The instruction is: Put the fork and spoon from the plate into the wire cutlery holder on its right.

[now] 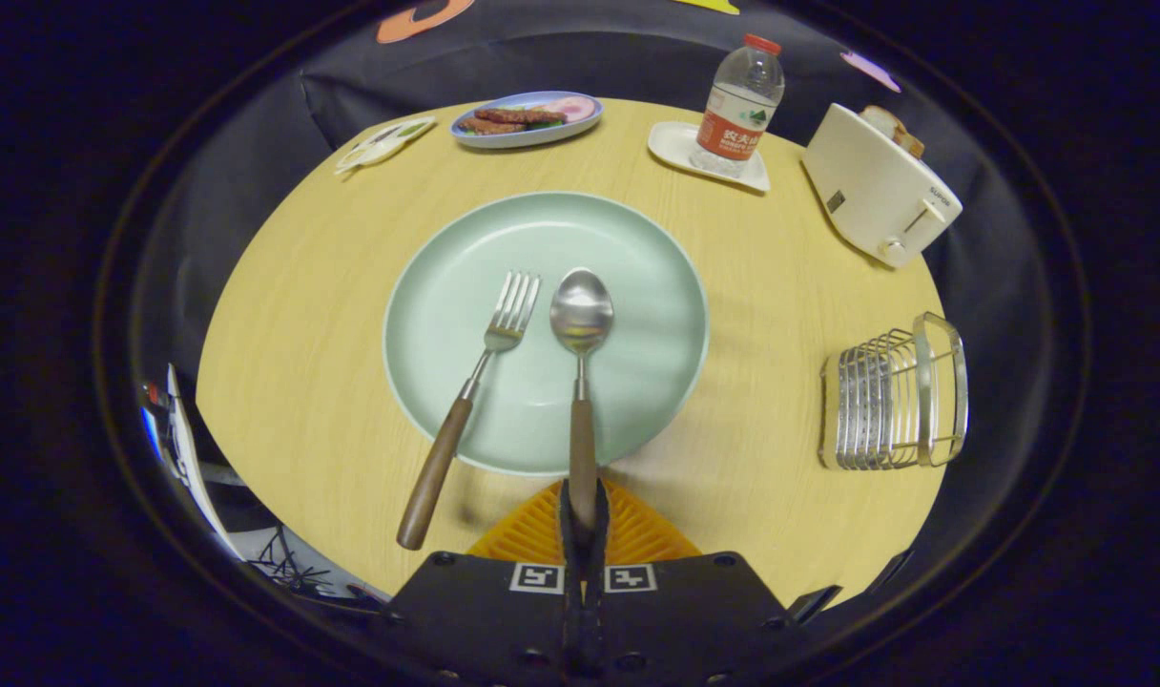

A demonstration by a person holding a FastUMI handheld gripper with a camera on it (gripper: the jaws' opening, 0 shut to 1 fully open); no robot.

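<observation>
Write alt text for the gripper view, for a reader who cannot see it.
The gripper is shut on the spoon handle, the spoon bowl resting on a pale green plate beside a fork. The wire cutlery holder stands right.

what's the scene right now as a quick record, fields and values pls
gripper: gripper shut on the spoon's wooden handle
spoon: spoon bowl on the plate, handle end between the fingers
fork: fork left of the spoon, tines on the plate, handle past the rim onto the table
plate: plate at table centre
cutlery holder: wire cutlery holder right of the plate, holding no cutlery
beyond: toaster, water bottle, food dish
</observation>
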